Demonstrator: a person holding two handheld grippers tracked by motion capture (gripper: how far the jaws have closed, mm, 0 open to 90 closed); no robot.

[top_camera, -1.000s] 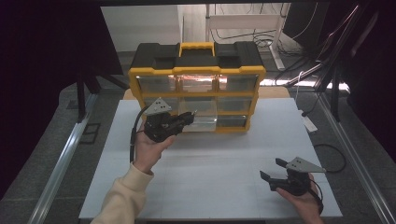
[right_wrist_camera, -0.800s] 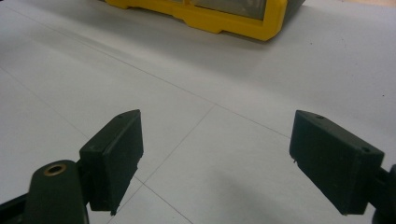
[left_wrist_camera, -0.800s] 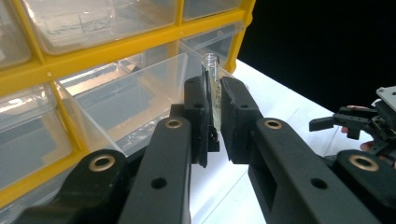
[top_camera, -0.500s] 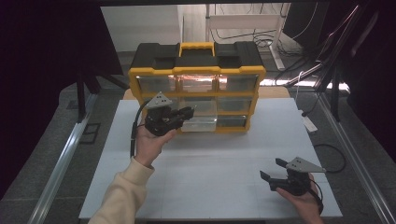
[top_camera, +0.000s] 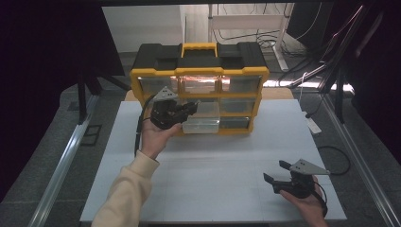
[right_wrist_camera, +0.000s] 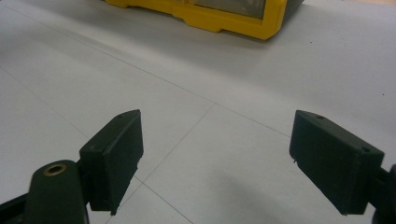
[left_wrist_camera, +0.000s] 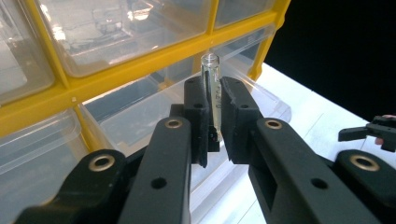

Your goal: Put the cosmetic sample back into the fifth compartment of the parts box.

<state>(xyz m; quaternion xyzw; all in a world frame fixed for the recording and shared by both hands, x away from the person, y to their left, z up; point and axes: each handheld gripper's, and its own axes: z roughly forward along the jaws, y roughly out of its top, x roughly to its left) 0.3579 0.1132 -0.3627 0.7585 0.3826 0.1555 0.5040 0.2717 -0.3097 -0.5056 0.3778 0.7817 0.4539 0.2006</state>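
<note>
nearest the person, the right gripper [top_camera: 279, 172] sits low over the table [top_camera: 213, 189] by its near right corner, in the right hand [top_camera: 307, 201]. its jaws stand wide apart with nothing between them, and in the right gripper view only bare white surface lies between and ahead of them, up to the yellow base of the organizer [right_wrist_camera: 224, 18]. the near edge and right edge of the table are both close to this hand.

the middle of the table is open between the two hands, which are well apart.

farther off, the left hand [top_camera: 158, 135] holds the left gripper [top_camera: 193, 108] up in front of the organizer [top_camera: 198, 75], which stands at the far edge. a clear drawer [top_camera: 202, 123] is pulled out from the lower rows, just right of the gripper.

in the left gripper view the left gripper [left_wrist_camera: 214, 100] is clamped on a small glass vial [left_wrist_camera: 211, 70]. the vial stands upright between the pads [left_wrist_camera: 236, 109], its open neck rising above their tips. it hangs over the drawer [left_wrist_camera: 140, 116], close to the yellow frame, not touching it. the right gripper [left_wrist_camera: 371, 133] shows far off at the right.
</note>
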